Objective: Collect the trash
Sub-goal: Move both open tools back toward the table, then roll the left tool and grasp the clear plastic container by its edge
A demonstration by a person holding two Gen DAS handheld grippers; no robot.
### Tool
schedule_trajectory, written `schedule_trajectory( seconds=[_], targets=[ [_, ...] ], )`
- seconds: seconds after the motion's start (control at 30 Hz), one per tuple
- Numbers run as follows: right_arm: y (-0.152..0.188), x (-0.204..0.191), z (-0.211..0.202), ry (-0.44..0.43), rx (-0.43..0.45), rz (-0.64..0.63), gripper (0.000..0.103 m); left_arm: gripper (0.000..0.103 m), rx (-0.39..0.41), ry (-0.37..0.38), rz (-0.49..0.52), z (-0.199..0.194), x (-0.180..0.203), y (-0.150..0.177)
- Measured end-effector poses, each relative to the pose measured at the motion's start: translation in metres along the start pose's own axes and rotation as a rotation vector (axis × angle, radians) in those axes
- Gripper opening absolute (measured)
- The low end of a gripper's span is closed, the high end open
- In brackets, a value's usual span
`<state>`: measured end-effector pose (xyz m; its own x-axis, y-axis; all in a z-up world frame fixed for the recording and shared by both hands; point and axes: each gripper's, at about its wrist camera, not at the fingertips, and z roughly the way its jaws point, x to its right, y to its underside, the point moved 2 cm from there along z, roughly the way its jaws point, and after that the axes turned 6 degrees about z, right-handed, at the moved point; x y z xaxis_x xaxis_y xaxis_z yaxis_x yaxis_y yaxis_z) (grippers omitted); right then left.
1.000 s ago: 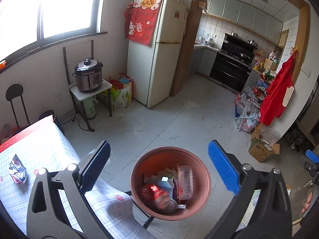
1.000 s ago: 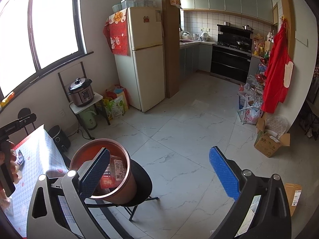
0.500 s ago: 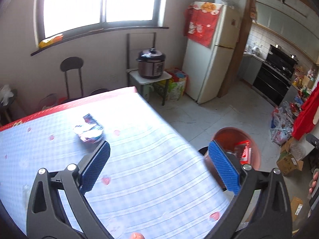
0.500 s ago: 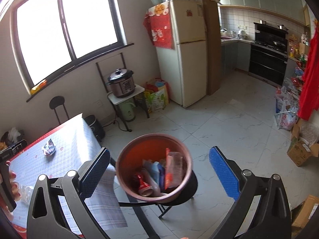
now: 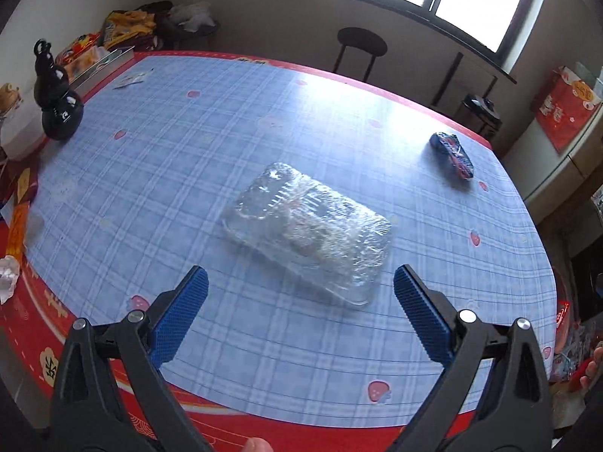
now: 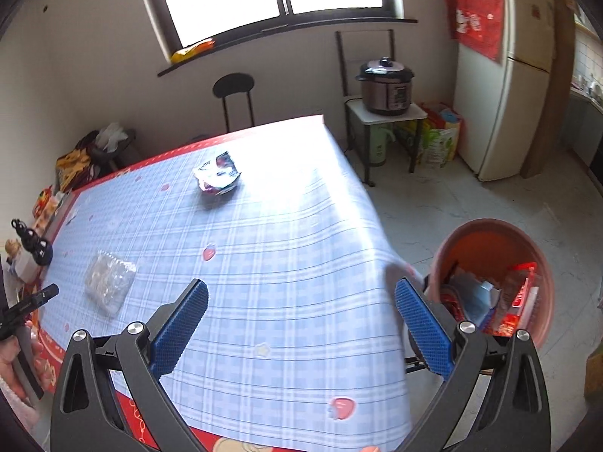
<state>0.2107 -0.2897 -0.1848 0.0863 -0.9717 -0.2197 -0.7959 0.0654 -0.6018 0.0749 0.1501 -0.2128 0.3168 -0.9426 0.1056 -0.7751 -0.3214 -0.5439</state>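
I have the left hand-held gripper (image 5: 299, 301) released, jaws spread, angled down over the surface's near edge to straddle the clear plastic tray (image 5: 307, 226) lying mid-surface. My right hand-held gripper (image 6: 301, 312) hangs empty, released, beside the trash bin (image 6: 490, 233) off the surface's right edge.

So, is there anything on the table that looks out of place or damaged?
Yes. A crushed clear plastic tray lies empty mid-table, and a crumpled snack wrapper sits near the far edge. Both look like trash not yet in the bin.
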Motion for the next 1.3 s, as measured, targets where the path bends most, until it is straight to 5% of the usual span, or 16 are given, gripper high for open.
schedule_trajectory(
  seconds=[0.5, 0.67, 0.9, 1.17, 1.3],
  targets=[
    [0.018, -0.210, 0.139, 0.037, -0.162, -0.333, 0.097, 0.096, -0.089, 0.152, -0.142, 0.063, -0.087, -0.013],
    [0.029, -0.262, 0.169, 0.030, -0.203, -0.376, 0.097, 0.080, -0.115, 0.194, -0.142, 0.079, -0.101, -0.031],
    [0.038, -0.279, 0.181, 0.036, -0.238, -0.351, 0.097, 0.070, -0.165, 0.239, -0.090, 0.099, -0.099, -0.051],
    [0.022, -0.276, 0.195, 0.061, -0.231, -0.421, 0.097, 0.068, -0.263, 0.441, -0.288, 0.100, -0.078, -0.020],
    [0.014, -0.283, 0.208, 0.088, -0.205, -0.488, 0.097, 0.068, -0.270, 0.461, -0.347, 0.103, -0.063, -0.012]
  ],
)
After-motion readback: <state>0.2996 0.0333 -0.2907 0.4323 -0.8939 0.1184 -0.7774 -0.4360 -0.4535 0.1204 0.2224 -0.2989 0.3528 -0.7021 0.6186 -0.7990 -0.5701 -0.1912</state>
